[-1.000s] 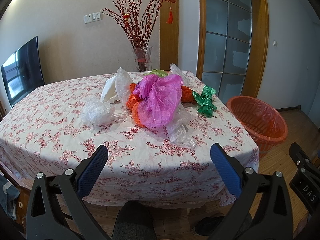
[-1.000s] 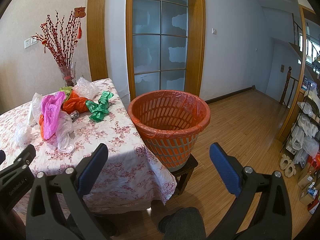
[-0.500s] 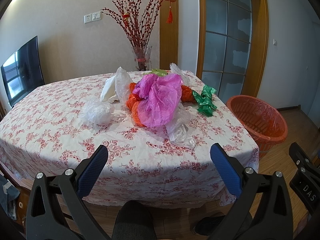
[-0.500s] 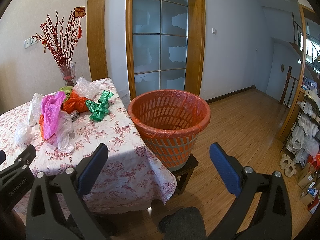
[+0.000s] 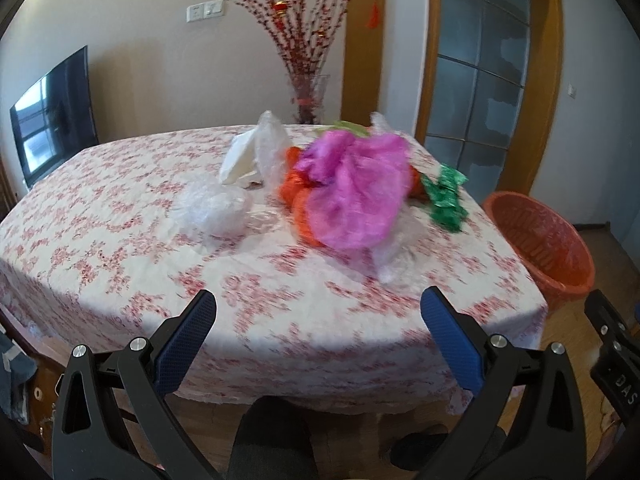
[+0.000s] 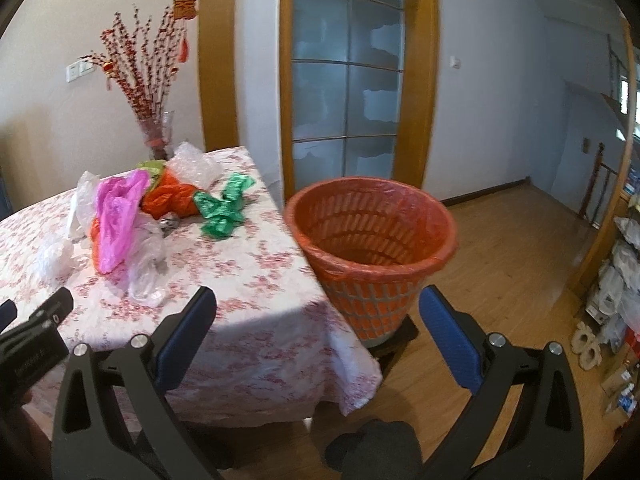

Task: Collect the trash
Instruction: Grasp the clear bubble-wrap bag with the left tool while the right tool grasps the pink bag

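A heap of crumpled plastic bags lies on the floral tablecloth [image 5: 100, 216]: a magenta bag [image 5: 356, 188] over orange ones [image 5: 296, 196], a green bag [image 5: 446, 198], clear bags [image 5: 216, 210] and a white one [image 5: 240, 158]. The heap also shows in the right wrist view, with the magenta bag [image 6: 118, 216] and green bag [image 6: 224, 210]. An orange lined basket [image 6: 370, 248] stands on a low stool right of the table. My left gripper [image 5: 318, 320] is open and empty before the table's near edge. My right gripper [image 6: 316, 316] is open and empty, short of the basket.
A glass vase of red branches [image 5: 308, 96] stands at the table's far edge. A television [image 5: 54, 114] is at the left wall. A glass door [image 6: 346, 84] is behind the basket. Shelves with bags and slippers [image 6: 588, 344] line the right side. My knees show below both grippers.
Both grippers have moved forward toward the table and tilted slightly; the view is motion-blurred. The bags and basket have not moved. Both grippers stay open.
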`<state>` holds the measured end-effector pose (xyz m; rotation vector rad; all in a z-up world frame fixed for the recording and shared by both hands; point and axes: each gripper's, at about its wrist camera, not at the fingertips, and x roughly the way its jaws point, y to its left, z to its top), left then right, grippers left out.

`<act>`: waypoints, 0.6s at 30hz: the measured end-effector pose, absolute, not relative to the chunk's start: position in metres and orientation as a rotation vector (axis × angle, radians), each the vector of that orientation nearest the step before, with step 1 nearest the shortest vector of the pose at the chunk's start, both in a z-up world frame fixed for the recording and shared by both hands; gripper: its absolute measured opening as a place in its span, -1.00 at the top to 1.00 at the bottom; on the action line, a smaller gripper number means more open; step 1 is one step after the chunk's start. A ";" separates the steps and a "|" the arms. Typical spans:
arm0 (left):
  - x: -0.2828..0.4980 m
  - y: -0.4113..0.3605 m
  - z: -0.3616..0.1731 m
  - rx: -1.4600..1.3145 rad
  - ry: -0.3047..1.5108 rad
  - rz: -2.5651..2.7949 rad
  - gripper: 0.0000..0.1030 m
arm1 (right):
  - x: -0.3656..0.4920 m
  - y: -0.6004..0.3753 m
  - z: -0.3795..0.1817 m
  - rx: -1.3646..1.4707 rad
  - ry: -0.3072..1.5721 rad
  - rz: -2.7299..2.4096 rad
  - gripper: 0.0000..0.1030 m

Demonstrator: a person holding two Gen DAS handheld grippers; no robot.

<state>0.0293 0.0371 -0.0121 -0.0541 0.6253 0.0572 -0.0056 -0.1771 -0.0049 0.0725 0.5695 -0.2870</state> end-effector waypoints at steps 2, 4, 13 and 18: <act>0.037 0.049 -0.012 -0.067 0.623 0.080 -0.95 | 0.002 -0.172 -0.007 0.069 0.577 -0.260 -0.92; 0.050 0.066 -0.012 -0.088 0.628 0.114 -0.95 | 0.010 -0.166 -0.010 0.062 0.586 -0.236 -0.92; 0.123 0.131 -0.013 -0.121 0.641 0.222 -0.95 | 0.043 -0.151 -0.014 0.083 0.592 -0.163 -0.92; 0.152 0.143 -0.030 -0.123 0.707 0.228 -0.89 | 0.063 -0.138 -0.018 0.085 0.605 -0.126 -0.92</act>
